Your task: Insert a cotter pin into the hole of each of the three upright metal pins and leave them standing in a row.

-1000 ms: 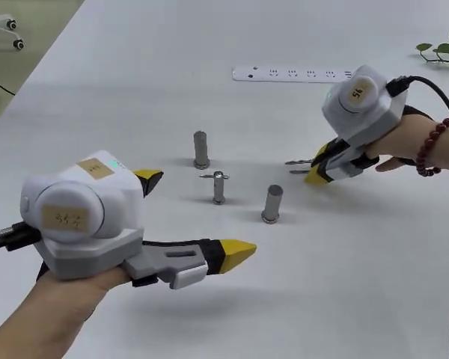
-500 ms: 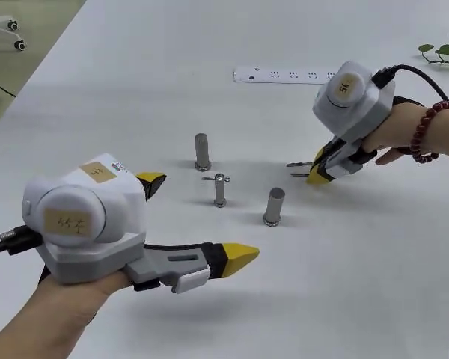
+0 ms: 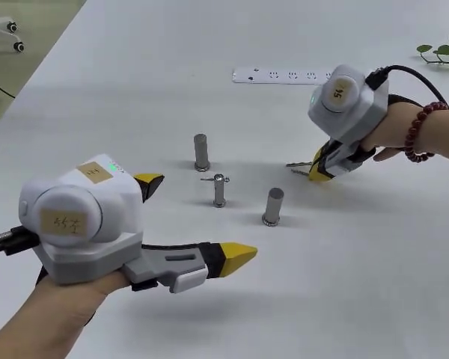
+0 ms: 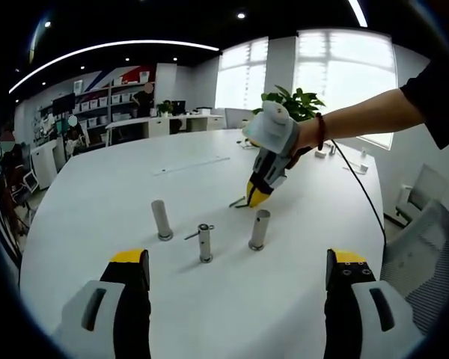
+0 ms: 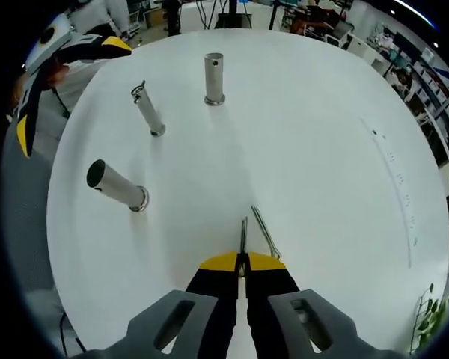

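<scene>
**3 metal pins and 2 grippers on a white table (image 3: 359, 292).** The pins stand upright in a slanting row, each apart from the next: the far pin (image 3: 201, 152), the middle pin (image 3: 219, 191) at its 5 o'clock, and the near pin (image 3: 273, 206) at 4 o'clock from the middle one. The middle pin carries the fitted cotter (image 3: 206, 178) crosswise through its top, with the tail toward 9 o'clock. The right gripper (image 3: 316, 175) sits at 3 o'clock from the middle pin, well apart from it, and slants down toward 8 o'clock with its yellow tips low at the table. In the right gripper view its jaws are pressed together on the held cotter (image 5: 243, 232), which projects straight ahead of the tips toward 12 o'clock. The loose cotter (image 5: 266, 232) lies on the table just beside it, at its 3 o'clock in that view, angled slightly away. The left gripper (image 3: 198, 216) is at 7 o'clock from the middle pin, held roughly level above the table with its jaws spread wide and its tips toward 3 o'clock. In the left gripper view all 3 pins stand ahead, framed between the 2 tips. A power strip (image 3: 284, 75) lies at the table's 12 o'clock, a plant (image 3: 443, 49) is at 2 o'clock, and a bead bracelet (image 3: 419, 138) circles the wrist behind the right gripper.
</scene>
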A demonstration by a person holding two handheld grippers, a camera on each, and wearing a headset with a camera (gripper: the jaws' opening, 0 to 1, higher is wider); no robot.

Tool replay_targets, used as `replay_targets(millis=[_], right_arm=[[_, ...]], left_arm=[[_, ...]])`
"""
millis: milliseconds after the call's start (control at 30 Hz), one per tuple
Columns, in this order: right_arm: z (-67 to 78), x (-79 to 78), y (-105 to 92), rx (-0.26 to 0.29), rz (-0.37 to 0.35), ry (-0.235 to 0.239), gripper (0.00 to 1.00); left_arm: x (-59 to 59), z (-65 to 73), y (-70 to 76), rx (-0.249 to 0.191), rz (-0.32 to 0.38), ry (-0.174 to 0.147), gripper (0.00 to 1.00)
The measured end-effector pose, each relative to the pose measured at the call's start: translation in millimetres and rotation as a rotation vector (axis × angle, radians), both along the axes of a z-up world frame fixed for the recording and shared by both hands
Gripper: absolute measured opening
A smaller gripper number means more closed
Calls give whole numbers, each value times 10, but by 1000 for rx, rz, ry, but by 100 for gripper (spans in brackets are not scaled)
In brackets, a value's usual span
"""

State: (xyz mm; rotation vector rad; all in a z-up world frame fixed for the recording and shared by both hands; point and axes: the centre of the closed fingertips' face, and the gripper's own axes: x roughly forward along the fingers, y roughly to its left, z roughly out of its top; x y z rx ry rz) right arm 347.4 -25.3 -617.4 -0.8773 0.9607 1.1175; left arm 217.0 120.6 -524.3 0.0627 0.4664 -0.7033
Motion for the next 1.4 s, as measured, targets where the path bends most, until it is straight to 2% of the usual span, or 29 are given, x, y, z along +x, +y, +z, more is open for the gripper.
replay_targets(millis=[167,433,600,767,833,1067,1267,1400], right_arm=[[58,-2,14,12,13,-22,0],[222,-137,29,44,40,-71,0],[411,-278,97,88,53,-95,0],[585,-426,202,129,96,-129,0],[632,-400,242,145,112,-141,0],[853,-686,403,200,177,-174,0],[941,-847,494,229,209,-186,0],[971,-944,552,250,228,-189,0]], left_arm=[[0,6,13,-4,3,1,97],[10,53,15,-20,3,-8,95],[22,84,-3,-44,3,-1,93],[31,101,-45,-52,-8,7,88],[47,102,-53,-51,-13,13,86],[69,135,-87,-81,-15,47,74],[79,174,-142,-118,-21,78,64],[76,181,-195,-126,-32,101,58]])
